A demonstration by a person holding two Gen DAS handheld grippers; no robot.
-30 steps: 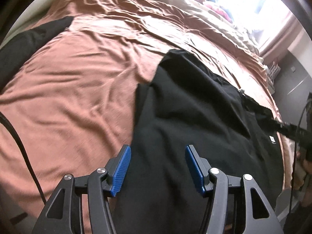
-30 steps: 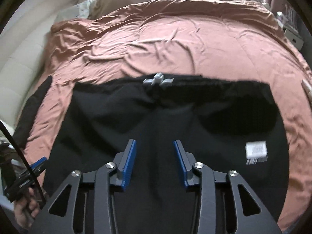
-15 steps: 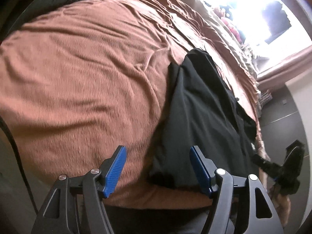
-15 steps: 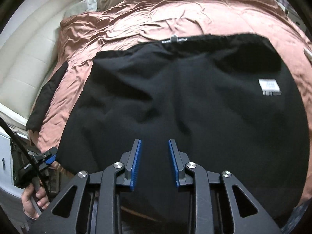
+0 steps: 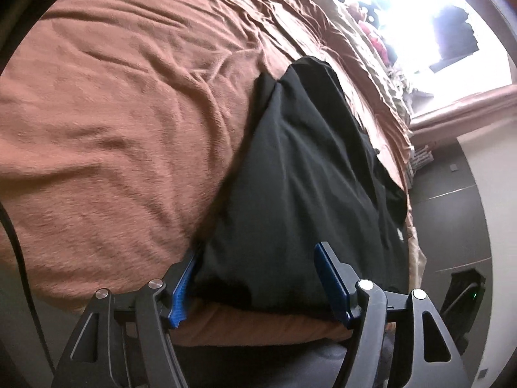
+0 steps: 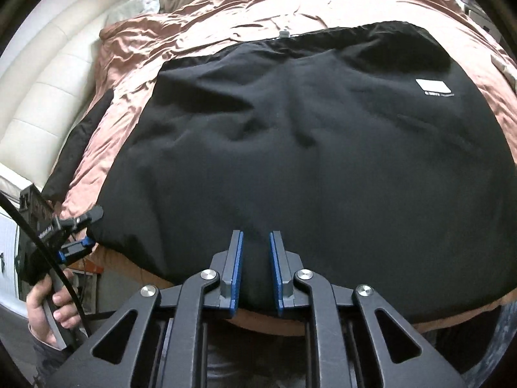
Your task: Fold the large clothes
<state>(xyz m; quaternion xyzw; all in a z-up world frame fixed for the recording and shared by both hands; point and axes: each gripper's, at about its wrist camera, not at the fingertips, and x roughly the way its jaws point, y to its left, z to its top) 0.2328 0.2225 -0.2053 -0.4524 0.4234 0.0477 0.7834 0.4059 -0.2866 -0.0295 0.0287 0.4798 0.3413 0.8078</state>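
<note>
Closing further on black garment (image 6: 307,148)

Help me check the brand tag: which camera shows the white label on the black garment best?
The right wrist view: the white label faces the camera, flat on the black garment. The left wrist view shows only a tiny pale speck, edge-on, near the garment's far side.

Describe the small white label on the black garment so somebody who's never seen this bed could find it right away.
Start at the bed's brown duvet and find the large black garment spread across it. On its far right part, near the top hem, sits a small white rectangular label with tiny pale print just below it. It is the only bright patch on otherwise plain black cloth, unlike the small grey zipper pull at the far edge.
</note>
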